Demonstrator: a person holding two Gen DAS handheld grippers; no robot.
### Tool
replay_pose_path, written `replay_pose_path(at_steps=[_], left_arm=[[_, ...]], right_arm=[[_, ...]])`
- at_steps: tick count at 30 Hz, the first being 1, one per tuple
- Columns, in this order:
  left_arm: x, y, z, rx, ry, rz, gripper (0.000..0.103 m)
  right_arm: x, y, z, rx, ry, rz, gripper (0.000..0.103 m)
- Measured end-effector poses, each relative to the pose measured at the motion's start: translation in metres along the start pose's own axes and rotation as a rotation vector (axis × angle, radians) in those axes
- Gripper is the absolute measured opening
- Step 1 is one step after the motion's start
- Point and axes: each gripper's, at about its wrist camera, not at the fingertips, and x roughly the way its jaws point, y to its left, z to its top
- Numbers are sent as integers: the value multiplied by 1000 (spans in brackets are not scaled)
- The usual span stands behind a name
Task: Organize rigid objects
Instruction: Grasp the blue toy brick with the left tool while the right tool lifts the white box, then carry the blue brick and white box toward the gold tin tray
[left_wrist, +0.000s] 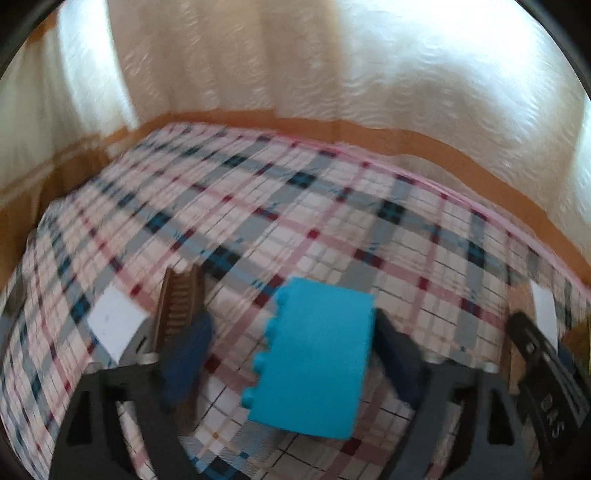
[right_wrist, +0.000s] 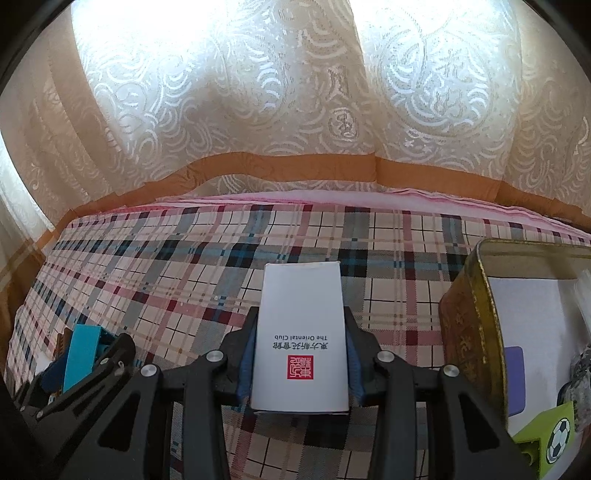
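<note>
Left gripper (left_wrist: 291, 354): released; blue toothed foam block (left_wrist: 314, 358) touches the right pad only, may tip toward 9 o'clock.
Right gripper (right_wrist: 299, 354): clenched on white printed card box (right_wrist: 301, 339); slip risked.

A: What is lying under the tongs?

B: A plaid cloth (right_wrist: 155, 280) in pink, grey and blue is covering the surface beneath and ahead of them.

A: And beyond that?

B: A cream patterned curtain (right_wrist: 258, 92) with an orange band (right_wrist: 280, 164) is hanging past the far edge, and daylight is glowing through it.
</note>
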Motion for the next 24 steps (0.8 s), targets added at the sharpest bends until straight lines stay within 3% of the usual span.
replay_pose_path(at_steps=[1, 9, 11, 13, 14, 20, 23, 24], left_arm=[[2, 0, 0, -4, 8, -1, 100], [5, -3, -1, 5, 13, -33, 100], [3, -3, -1, 13, 1, -34, 94], [-2, -5, 0, 53, -28, -49, 56], [-4, -7, 1, 79, -37, -60, 51], [-5, 0, 3, 94, -38, -101, 41], [-6, 11, 7, 69, -34, -202, 41], [-6, 20, 8, 40, -29, -269, 41]], right_arm=[[0, 0, 0, -1, 1, -1, 43], [1, 2, -1, -1, 4, -7, 43], [1, 1, -1, 3, 4, -10, 43], [0, 0, -1, 6, 5, -9, 43], [0, 1, -1, 6, 5, -8, 43], [-2, 7, -4, -22, 6, 5, 43], [-7, 10, -4, -41, -19, 10, 43], [-9, 11, -4, -46, -31, 9, 43]])
